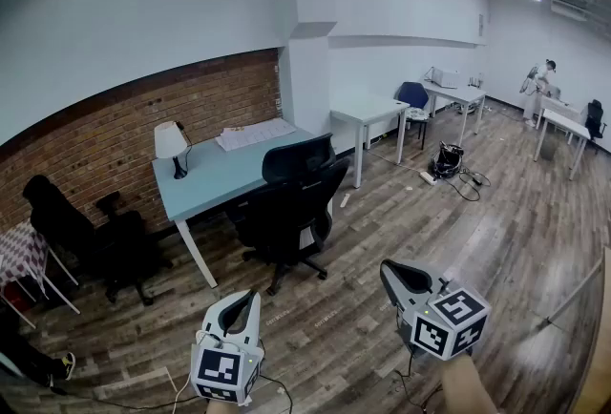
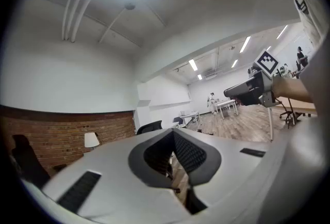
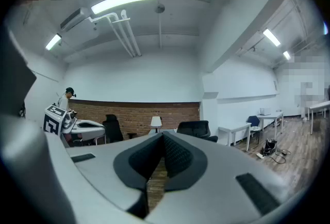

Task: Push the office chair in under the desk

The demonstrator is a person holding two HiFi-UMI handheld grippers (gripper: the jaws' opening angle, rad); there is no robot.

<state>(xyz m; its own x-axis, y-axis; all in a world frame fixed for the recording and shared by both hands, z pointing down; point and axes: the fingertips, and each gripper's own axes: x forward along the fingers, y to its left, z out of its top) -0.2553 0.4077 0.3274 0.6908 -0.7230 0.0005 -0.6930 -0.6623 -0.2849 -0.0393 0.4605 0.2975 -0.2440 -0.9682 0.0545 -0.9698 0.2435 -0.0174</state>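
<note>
The black office chair [image 1: 289,200] stands pulled out from the pale blue desk [image 1: 212,177], its backrest toward the desk's right end. A white lamp [image 1: 171,142] and papers [image 1: 255,134] lie on the desk. Both grippers hang well short of the chair, over the wooden floor. My left gripper [image 1: 250,298] is shut and empty. To its right my right gripper [image 1: 389,267] is also shut with nothing in it. In the left gripper view the shut gripper [image 2: 173,136] points toward the chair [image 2: 150,126]. In the right gripper view the gripper [image 3: 164,138] aims near the chair [image 3: 195,128].
A second black chair [image 1: 113,248] stands left of the desk by the brick wall [image 1: 115,131]. White desks [image 1: 368,109], a blue chair [image 1: 413,95] and a cable tangle [image 1: 449,160] lie to the right. A person [image 1: 540,86] stands far back.
</note>
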